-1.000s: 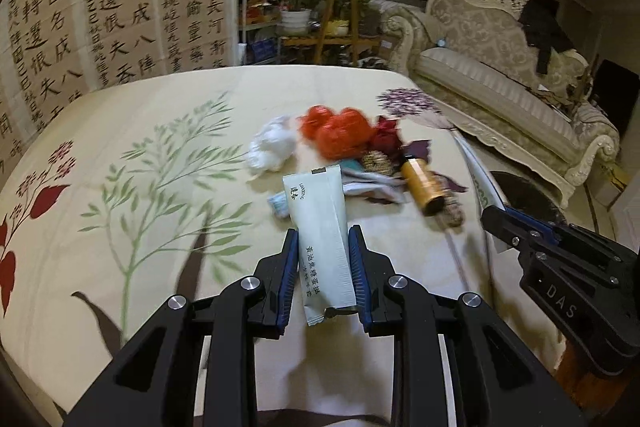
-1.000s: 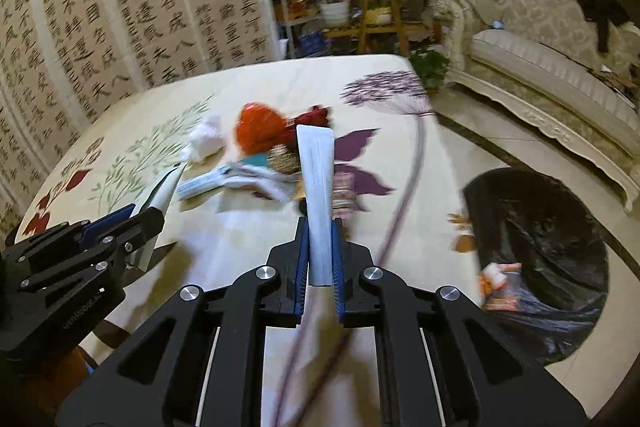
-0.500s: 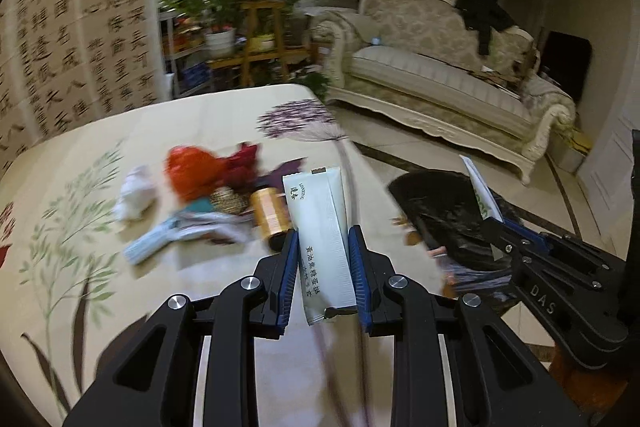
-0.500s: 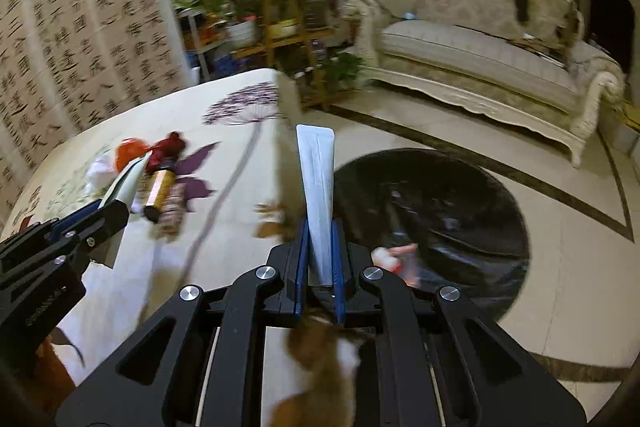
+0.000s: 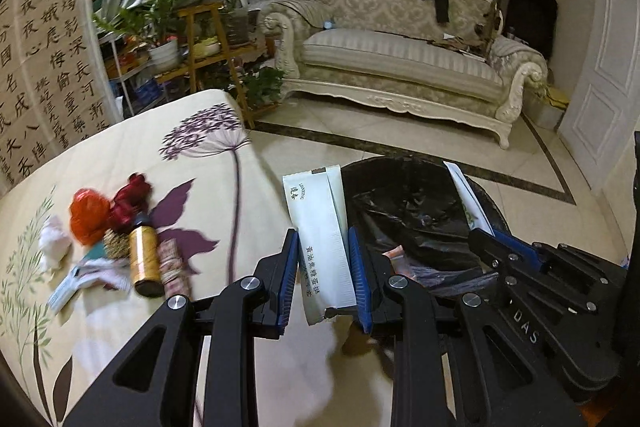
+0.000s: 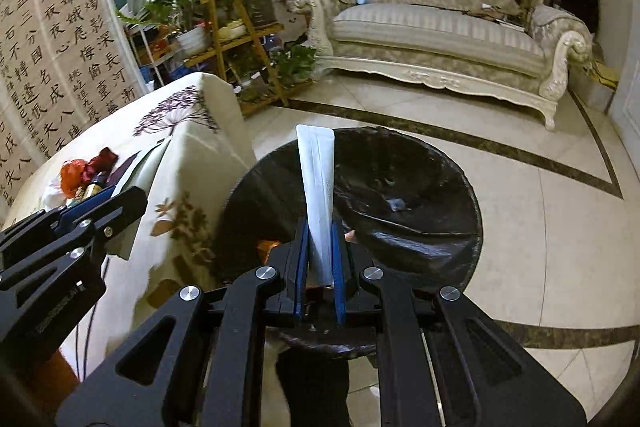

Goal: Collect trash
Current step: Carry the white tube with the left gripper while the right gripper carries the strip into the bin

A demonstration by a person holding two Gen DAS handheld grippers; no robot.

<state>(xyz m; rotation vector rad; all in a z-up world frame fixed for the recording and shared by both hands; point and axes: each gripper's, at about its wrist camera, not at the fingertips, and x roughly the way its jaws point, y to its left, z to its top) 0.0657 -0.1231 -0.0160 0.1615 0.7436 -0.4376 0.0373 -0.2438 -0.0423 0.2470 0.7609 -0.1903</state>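
Trash wrappers sat clamped in my left gripper [image 5: 324, 267] and right gripper [image 6: 320, 259], carried over the black bin bag [image 6: 400, 195], next needing release.

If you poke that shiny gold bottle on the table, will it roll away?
Probably yes: the gold bottle lies on its side and looks round. It might not go far, since a patterned roll sits right beside it. It looks hard, not squishy.

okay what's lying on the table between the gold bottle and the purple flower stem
In the left wrist view, a small patterned roll lies right beside the gold bottle. Past it, up to the stem, there is only tablecloth with printed purple leaves.
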